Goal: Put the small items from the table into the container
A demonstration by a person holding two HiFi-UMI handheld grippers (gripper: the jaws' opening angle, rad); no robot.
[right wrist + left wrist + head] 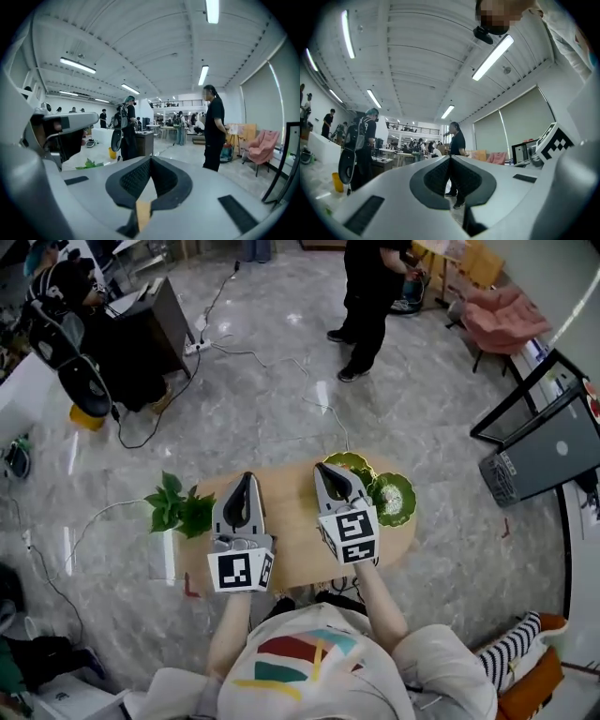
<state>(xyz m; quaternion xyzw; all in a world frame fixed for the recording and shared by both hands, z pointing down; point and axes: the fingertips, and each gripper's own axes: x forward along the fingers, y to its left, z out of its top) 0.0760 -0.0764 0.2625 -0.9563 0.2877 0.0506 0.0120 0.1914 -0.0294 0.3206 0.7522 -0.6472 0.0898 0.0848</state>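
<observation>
Two green leaf-shaped dishes (394, 500) sit at the right end of the oval wooden table (295, 540), one partly hidden behind my right gripper. Something pale lies in the nearer dish; I cannot tell what. No loose small items show on the bare wood. My left gripper (247, 476) hangs high over the table's left half, its jaws shut with nothing between them (449, 157). The right gripper (322, 468) is held up beside it, just left of the dishes, jaws also shut and nothing in them (150, 158). Both point out level across the room.
A leafy green plant (176, 508) stands at the table's left end. A person in black (373, 296) stands on the marble floor beyond the table. Cables (141, 437) trail over the floor at left. A black frame and screen (548, 442) stand at right.
</observation>
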